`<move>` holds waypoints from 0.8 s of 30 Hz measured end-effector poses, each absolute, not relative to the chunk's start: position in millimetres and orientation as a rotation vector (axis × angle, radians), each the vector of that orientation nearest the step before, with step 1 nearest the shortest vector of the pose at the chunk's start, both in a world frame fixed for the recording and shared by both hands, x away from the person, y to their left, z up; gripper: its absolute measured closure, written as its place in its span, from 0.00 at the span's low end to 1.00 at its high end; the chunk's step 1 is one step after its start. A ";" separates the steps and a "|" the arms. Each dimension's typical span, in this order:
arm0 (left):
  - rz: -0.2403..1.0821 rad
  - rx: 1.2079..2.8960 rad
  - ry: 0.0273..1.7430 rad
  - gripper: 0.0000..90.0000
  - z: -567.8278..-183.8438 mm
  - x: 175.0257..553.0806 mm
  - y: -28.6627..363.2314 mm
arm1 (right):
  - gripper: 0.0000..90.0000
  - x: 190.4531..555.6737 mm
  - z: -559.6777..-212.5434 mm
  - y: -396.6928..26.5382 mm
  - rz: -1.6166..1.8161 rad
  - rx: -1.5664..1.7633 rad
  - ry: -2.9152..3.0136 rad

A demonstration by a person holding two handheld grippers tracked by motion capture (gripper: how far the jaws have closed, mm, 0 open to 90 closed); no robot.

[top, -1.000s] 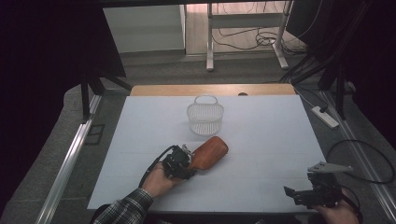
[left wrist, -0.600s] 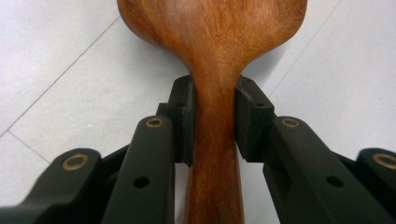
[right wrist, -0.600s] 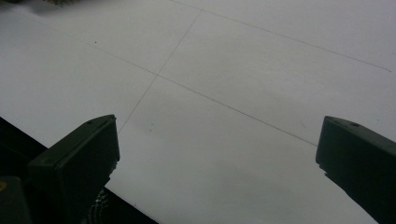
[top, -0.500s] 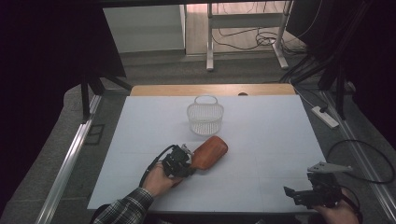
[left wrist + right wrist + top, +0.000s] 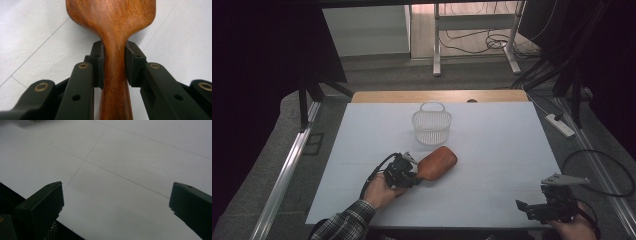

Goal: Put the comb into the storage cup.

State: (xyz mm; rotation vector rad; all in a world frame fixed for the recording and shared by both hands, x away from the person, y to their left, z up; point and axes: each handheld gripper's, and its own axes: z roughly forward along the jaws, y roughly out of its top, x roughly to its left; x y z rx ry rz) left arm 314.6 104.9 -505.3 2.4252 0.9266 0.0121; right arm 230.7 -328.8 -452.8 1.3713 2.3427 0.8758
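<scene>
Left tool (image 5: 411, 170) clenched on neck of wooden paddle (image 5: 437, 163), jaws just closed; paddle flat on counter (image 5: 492, 140), long axis up-right toward wire basket (image 5: 431, 127) just beyond; right tool (image 5: 532, 209) released, well apart.

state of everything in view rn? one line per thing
Wooden spatula: lying flat on the table, neck clamped.
Left gripper: jaws just closed, shut on the spatula.
Right gripper: open, nothing between the jaws.
Wire basket: upright, looks empty, untouched.
</scene>
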 end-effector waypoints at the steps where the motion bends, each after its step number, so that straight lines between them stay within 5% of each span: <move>1: 0.012 2.425 0.927 0.80 -505.3 314.6 104.9 | 0.00 230.7 -452.8 -328.8 0.876 1.371 2.343; 24: 0.011 2.302 0.858 0.79 -487.8 307.1 107.9 | 0.00 229.5 -452.3 -328.8 0.885 1.362 2.336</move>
